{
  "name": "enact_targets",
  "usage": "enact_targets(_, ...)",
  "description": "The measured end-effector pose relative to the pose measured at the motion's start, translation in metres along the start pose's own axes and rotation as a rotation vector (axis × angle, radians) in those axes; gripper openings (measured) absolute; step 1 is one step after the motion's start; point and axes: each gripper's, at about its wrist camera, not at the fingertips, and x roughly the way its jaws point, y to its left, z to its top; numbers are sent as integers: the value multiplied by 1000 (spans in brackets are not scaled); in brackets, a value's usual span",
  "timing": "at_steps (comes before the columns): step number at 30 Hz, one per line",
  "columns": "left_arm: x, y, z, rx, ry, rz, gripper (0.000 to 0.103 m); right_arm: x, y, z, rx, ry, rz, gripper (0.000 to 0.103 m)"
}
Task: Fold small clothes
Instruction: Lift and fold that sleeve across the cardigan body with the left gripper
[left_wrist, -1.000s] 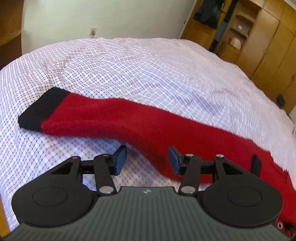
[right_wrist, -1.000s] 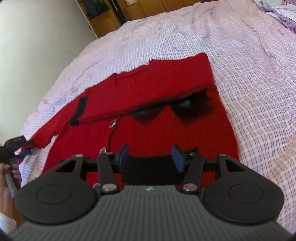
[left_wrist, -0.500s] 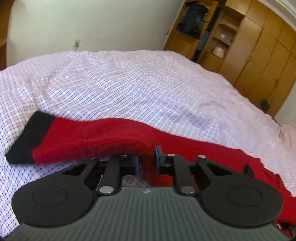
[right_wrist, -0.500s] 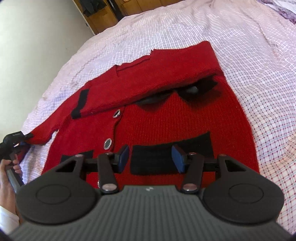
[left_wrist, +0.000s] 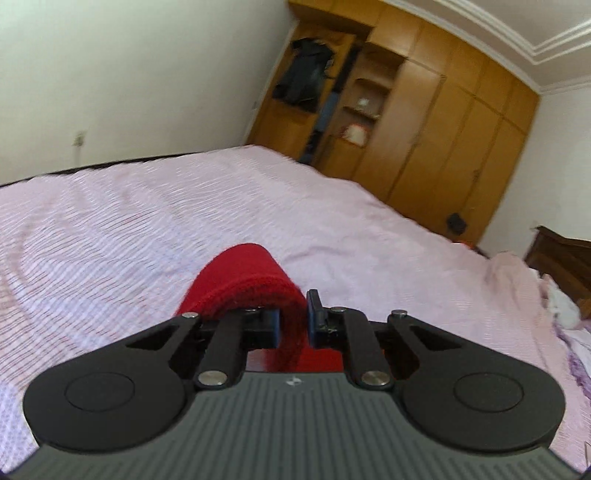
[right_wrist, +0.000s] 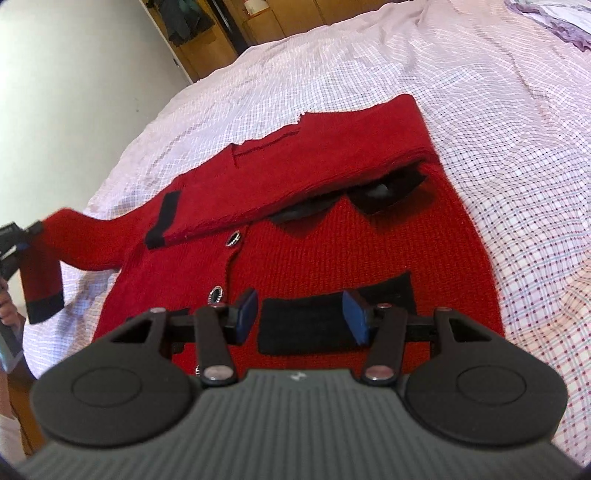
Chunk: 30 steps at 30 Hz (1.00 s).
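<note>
A red knit cardigan (right_wrist: 332, 251) with black pockets and silver buttons lies flat on the bed (right_wrist: 480, 92). One sleeve is folded across its chest. The other sleeve (right_wrist: 85, 236) is lifted off the bed at the left, its black cuff (right_wrist: 44, 304) hanging down. My left gripper (left_wrist: 293, 317) is shut on that sleeve (left_wrist: 240, 273), which arches red over its left finger. The same gripper shows at the left edge of the right wrist view (right_wrist: 18, 240). My right gripper (right_wrist: 299, 314) hovers open above a black pocket (right_wrist: 306, 332) near the hem, holding nothing.
The pink checked bedspread (left_wrist: 147, 221) stretches away on all sides of the cardigan. Wooden wardrobes (left_wrist: 443, 147) stand past the far edge of the bed, with a white wall to their left. Other crumpled fabric (right_wrist: 554, 18) lies at the far right corner.
My left gripper shut on the sleeve and lifted it off the bed, tilting upward; the cuff now hangs down. My right gripper stayed open over the cardigan's lower part.
</note>
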Motion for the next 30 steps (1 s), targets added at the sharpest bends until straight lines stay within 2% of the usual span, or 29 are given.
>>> enact_targets(6, -1, -46, 10, 18, -6, -118, 15, -3, -6, -2, 12, -14, 4, 54)
enact_targets(15, 15, -126, -2, 107, 47, -219, 15, -8, -19, -4, 33, -28, 4, 54)
enact_targets(19, 32, -156, -23, 172, 93, -236, 15, -10, -25, -4, 46, -34, 4, 54)
enact_targets(23, 55, -183, -57, 241, 166, -236, 15, -11, -31, -4, 63, -35, 3, 54)
enact_targets(30, 92, -201, -112, 320, 283, -253, 15, -6, -41, -7, 78, -26, 1, 54)
